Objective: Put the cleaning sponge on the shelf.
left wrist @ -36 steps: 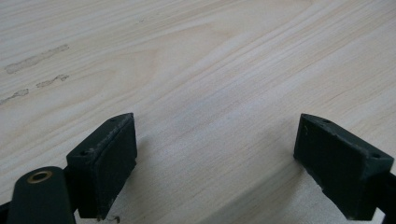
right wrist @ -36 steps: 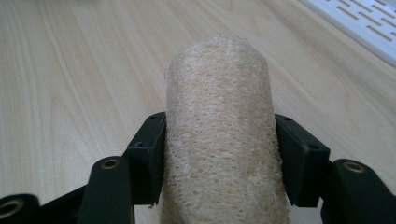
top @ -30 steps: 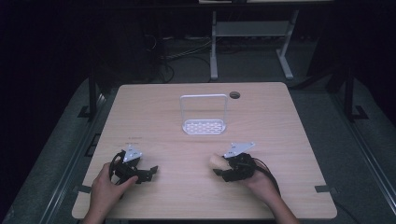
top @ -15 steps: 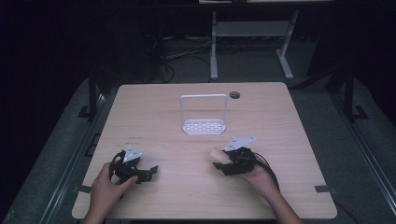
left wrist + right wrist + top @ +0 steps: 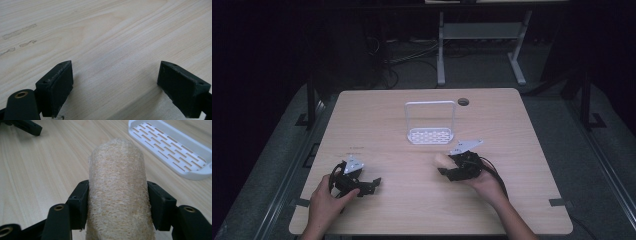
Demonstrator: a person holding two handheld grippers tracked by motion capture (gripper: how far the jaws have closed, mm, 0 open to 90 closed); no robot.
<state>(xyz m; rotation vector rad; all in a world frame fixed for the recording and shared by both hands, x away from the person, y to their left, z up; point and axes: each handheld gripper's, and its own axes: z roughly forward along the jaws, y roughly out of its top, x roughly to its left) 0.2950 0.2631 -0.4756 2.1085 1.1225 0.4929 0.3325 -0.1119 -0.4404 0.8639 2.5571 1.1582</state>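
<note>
Work surface is my light wood-grain table (image 5: pixel 402 125), rectangular, with a round cable grommet (image 5: pixel 463 101) near the far edge. Sitting directly on it: a white slotted soap tray (image 5: pixel 430 135) with an upright wire-frame handle, far-centre. My left gripper (image 5: pixel 374 184) rests on the top near the front left edge. A few faint smudge marks (image 5: pixel 18 32) on the wood there. Dark floor (image 5: pixel 592 165) around the table.

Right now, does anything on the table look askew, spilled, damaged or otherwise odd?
Nothing stands out. The white slotted plastic rack stands upright on the pale wooden table, the right tongs squarely clamp the beige cylindrical loofah sponge, and the left tongs sit open. Only faint smudges mark the wood.
</note>
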